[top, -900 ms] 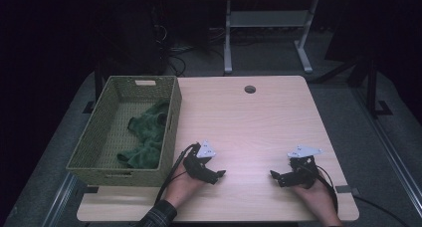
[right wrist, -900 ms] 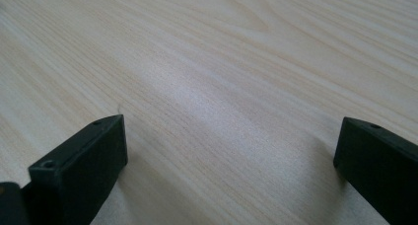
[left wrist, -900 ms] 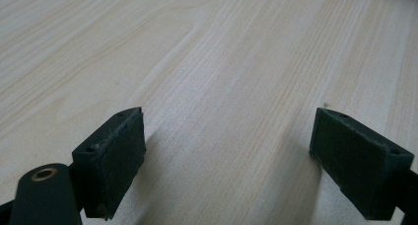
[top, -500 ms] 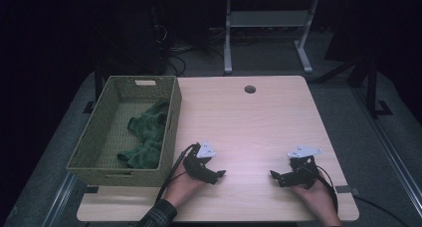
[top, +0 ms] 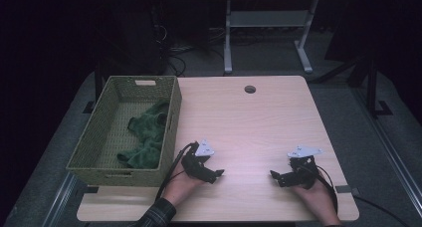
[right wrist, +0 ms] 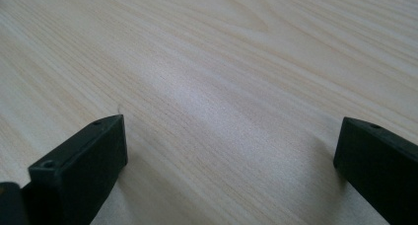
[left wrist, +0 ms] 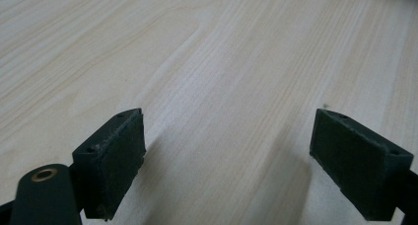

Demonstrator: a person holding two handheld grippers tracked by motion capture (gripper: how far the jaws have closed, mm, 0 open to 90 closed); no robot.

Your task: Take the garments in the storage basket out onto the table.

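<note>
Basket (top: pixel 94 137) at table (top: pixel 259 122) left holds crumpled green cloth (top: pixel 147 137).

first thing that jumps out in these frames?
The woven basket at the table's left edge, with a crumpled green cloth inside near its right wall. Then the two hand-held grippers resting near the front edge of the bare wooden table: the left gripper beside the basket's near corner, the right gripper further right, both with jaws open and nothing between them.
</note>
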